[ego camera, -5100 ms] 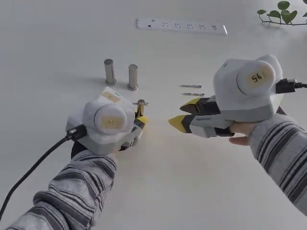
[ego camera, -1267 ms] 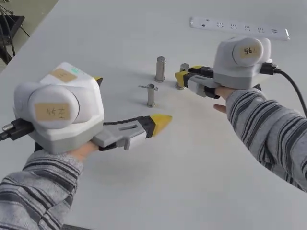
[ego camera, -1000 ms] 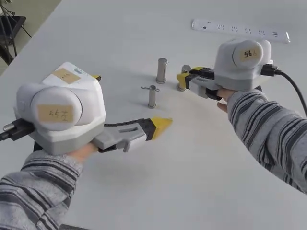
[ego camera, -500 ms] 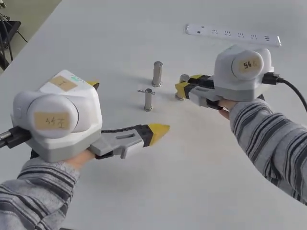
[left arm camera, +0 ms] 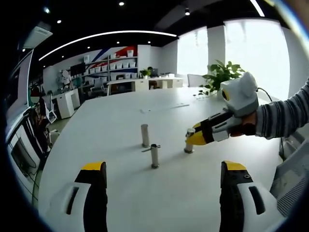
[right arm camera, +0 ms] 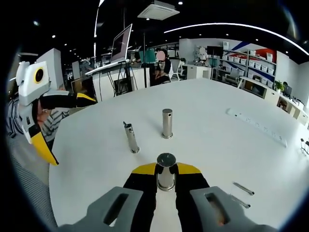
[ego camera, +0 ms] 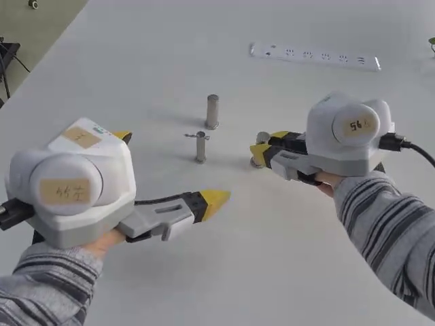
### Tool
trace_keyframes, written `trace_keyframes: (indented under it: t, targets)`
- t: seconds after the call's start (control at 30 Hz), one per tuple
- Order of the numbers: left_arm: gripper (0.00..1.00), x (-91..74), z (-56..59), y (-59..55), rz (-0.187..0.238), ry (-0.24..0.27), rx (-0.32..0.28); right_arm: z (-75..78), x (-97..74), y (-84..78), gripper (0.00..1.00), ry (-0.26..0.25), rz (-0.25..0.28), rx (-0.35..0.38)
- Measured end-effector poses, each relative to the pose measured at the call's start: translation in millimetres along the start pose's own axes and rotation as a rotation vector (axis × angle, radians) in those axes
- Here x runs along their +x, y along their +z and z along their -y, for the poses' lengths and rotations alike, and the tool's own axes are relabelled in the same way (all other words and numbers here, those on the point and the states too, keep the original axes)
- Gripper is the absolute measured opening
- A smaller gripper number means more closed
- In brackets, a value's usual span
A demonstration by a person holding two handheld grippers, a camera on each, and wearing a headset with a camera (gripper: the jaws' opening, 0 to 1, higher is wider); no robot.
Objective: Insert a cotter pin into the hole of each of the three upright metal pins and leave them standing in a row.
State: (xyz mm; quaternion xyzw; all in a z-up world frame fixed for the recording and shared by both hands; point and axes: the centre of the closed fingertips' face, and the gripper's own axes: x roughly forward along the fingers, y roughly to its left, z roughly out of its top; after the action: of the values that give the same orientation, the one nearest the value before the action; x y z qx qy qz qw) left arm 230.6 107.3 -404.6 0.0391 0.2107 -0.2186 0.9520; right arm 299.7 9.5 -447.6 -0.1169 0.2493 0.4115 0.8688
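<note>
Three metal pins are on the white table [ego camera: 272, 258]. A bare pin [ego camera: 213, 111] stands upright at the back. In front of it stands a pin [ego camera: 200, 146] with a cotter pin [ego camera: 195, 135] through its top. My right gripper [ego camera: 260, 151] is shut on the third pin [ego camera: 260, 138], held upright to the right of the other two; in the right gripper view the jaws [right arm camera: 166, 170] clamp its shaft [right arm camera: 166, 179]. My left gripper [ego camera: 170, 168] hovers open and empty at the near left, its jaws [left arm camera: 164, 166] facing all three pins.
Two loose cotter pins [right arm camera: 243, 188] lie on the table to the right of my right gripper. A white power strip [ego camera: 312, 57] lies along the far side. A potted plant [left arm camera: 219, 77] and office desks stand beyond the table.
My right gripper, open 5 s ago, now grips the third pin and has drawn it nearer, level with the cotter-pinned pin. My left gripper has let go of that pin and pulled back, open.
</note>
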Motion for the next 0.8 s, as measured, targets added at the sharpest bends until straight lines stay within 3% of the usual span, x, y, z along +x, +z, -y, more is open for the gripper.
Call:
trace_keyframes:
  t: [0.4, 0.8]
  targets:
    - [0.97, -6.3, 8.1, -7.1, -0.011, -0.009, 0.0, -14.5, -10.7, -17.8, 0.08, -0.027, -0.014, -0.006]
    - [0.96, -5.0, 11.4, -8.6, -0.019, -0.014, 0.003, -14.2, -14.3, -23.3, 0.08, -0.049, 0.004, 0.009]
